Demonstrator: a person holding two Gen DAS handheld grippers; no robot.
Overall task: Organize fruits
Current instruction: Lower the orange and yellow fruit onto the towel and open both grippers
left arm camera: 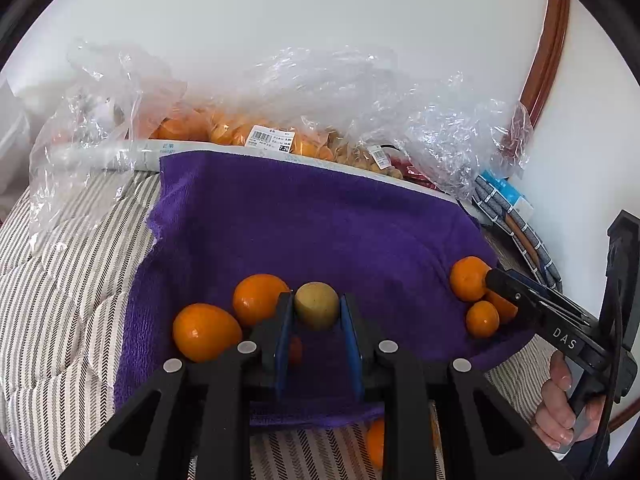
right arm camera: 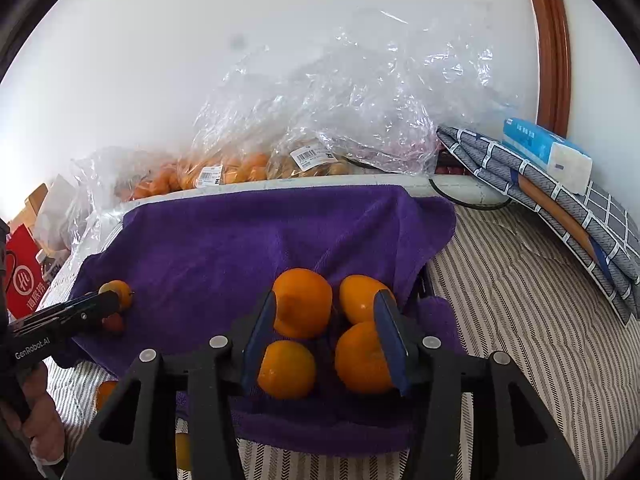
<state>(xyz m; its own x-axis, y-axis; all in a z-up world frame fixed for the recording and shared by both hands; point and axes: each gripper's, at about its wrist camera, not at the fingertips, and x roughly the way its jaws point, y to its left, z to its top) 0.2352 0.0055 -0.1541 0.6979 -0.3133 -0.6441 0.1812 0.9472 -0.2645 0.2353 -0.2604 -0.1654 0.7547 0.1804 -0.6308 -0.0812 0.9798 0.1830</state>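
Observation:
A purple towel point(left arm camera: 304, 216) lies on a striped bed cover. My left gripper point(left arm camera: 316, 300) is shut on a small yellow-green round fruit point(left arm camera: 316, 307) just above the towel's near part. Two oranges point(left arm camera: 256, 298) lie on the towel to its left. In the right wrist view my right gripper point(right arm camera: 326, 300) stands open over a cluster of several oranges point(right arm camera: 302, 304) on the towel point(right arm camera: 248, 240). They lie between and below its blue pads point(right arm camera: 260, 340), and none is clamped. The left gripper point(right arm camera: 112, 298) shows at the far left with the yellow fruit point(right arm camera: 120, 291).
Crumpled clear plastic bags point(left arm camera: 256, 132) of oranges and small brown fruit line the wall behind the towel. A folded grey checked cloth point(right arm camera: 560, 208) with a blue tissue pack point(right arm camera: 548, 152) lies at the right. One orange point(left arm camera: 374, 444) sits off the towel on the striped cover point(left arm camera: 60, 320).

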